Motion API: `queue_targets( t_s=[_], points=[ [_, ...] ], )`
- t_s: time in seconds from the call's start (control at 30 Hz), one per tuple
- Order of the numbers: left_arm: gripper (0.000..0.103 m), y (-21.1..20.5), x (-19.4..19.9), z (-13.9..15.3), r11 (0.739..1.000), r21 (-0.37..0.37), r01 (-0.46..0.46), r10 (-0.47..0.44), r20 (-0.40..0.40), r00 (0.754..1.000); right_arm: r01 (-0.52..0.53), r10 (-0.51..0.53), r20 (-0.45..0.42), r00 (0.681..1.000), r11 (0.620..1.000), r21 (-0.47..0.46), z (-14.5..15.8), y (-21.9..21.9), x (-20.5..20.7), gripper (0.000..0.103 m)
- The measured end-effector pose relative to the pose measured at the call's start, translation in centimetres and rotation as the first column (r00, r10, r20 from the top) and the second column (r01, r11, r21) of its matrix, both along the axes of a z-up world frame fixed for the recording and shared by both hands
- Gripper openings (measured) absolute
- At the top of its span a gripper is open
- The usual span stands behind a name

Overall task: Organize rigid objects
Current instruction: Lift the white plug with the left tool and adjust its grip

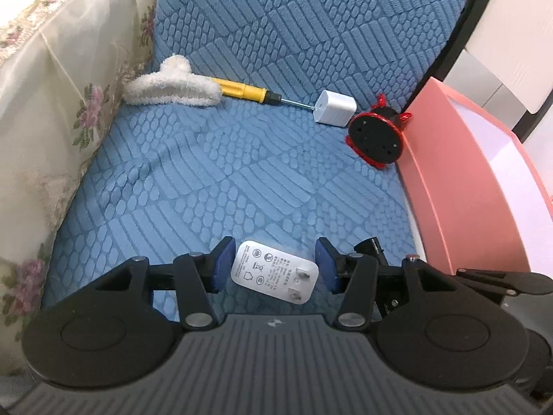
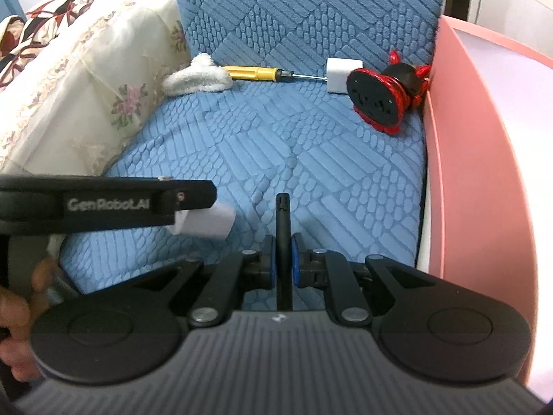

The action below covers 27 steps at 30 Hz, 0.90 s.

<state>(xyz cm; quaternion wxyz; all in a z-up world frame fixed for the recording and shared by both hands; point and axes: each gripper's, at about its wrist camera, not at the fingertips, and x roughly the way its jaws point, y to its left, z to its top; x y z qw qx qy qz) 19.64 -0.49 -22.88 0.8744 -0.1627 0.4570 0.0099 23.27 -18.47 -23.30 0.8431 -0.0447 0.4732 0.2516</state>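
— What's in front of the left camera?

— A flat white charger (image 1: pixel 274 271) with two metal prongs and grey printed symbols on its face. It lies on the blue quilted cushion (image 1: pixel 242 159), prong face up, between the blue pads of the left gripper (image 1: pixel 273 265). The jaws stand wide, with gaps on both sides of the charger.

— How does it lie?

— Tilted a little, its long side running from near left to far right.

— Anything further back?

— A yellow screwdriver (image 1: pixel 249 92) lies crosswise, handle under a white fuzzy clip (image 1: pixel 172 84), tip at a small white cube (image 1: pixel 334 108). Beside that, a black and red round socket (image 1: pixel 376 136) leans by the pink box (image 1: pixel 442 186).

— And the right camera?

— The right gripper (image 2: pixel 283 259) is clamped on a thin black stick (image 2: pixel 282 238) that points straight ahead, along the fingers. The left gripper (image 2: pixel 193 204) comes in from the left, low over the cushion (image 2: pixel 311 145), the charger (image 2: pixel 207 223) showing just under it. The box (image 2: pixel 477 173) stands at the right.
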Motion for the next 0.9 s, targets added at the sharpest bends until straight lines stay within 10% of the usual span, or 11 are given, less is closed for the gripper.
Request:
queue_targets(
  t_s=[0.23, 0.3, 0.47, 0.67, 0.77, 0.9],
  points=[
    [0.054, -0.3, -1.8, 0.2, 0.999, -0.037, -0.018, 0.018, -0.006, 1.000, 0.043, -0.043, -0.023, 0.999, 0.999, 0.016, 1.3, -1.5, -0.6, 0.013],
    [0.022, -0.4, -2.1, 0.5, 0.999, -0.039, -0.026, 0.026, -0.004, 1.000, 0.047, -0.046, -0.017, 0.999, 0.999, 0.013, 1.9, -1.8, -0.9, 0.013],
    [0.019, -0.6, -2.3, 1.8, 0.998, -0.057, -0.022, 0.022, 0.009, 1.000, 0.048, -0.048, 0.005, 0.999, 0.999, 0.011, 3.5, -2.1, -1.5, 0.013],
    [0.026, -0.4, -3.2, 1.3, 0.997, -0.081, -0.003, 0.002, -0.005, 1.000, 0.028, -0.028, 0.005, 1.000, 1.000, 0.007, 3.9, -1.7, -2.3, 0.013],
    [0.056, -0.4, -3.5, 1.0, 0.996, -0.086, 0.031, -0.032, -0.013, 0.999, 0.024, -0.024, -0.005, 1.000, 1.000, 0.005, 3.7, -1.4, -2.9, 0.013],
    [0.060, -0.7, -3.5, 0.6, 0.995, -0.043, 0.088, -0.090, -0.030, 0.996, 0.031, -0.031, -0.025, 0.999, 1.000, 0.002, 3.2, -1.2, -3.6, 0.013]
  ],
)
